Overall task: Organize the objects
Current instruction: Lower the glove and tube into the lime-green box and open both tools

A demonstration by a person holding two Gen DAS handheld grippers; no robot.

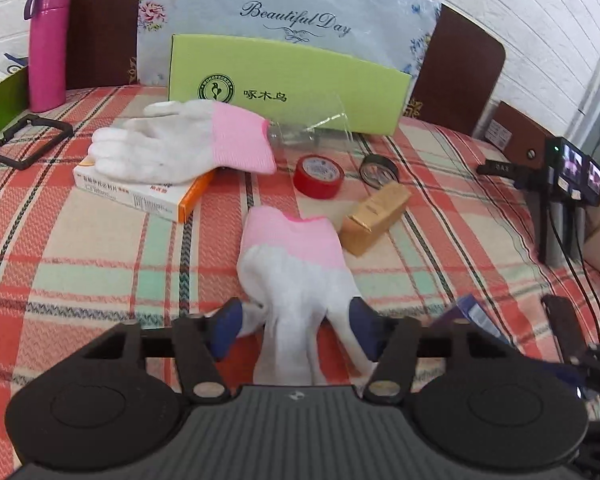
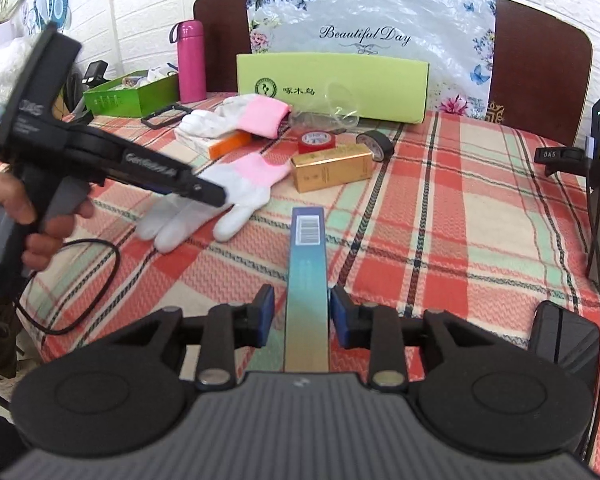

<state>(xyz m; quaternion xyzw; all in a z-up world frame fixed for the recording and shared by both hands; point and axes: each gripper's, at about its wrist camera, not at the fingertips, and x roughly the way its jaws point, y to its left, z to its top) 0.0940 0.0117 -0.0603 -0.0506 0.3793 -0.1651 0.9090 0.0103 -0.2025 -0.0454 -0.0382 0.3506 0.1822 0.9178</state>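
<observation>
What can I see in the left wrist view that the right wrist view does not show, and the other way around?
Only the left wrist view shows the left tongs from behind, open around the near glove's fingers.

Only the right wrist view shows the holding hand, the long blue box between the open right tongs, and what the green tray contains.

Both show the far glove lying on the white-orange box, the red tape, black tape, gold box, pink bottle and green carton.
</observation>
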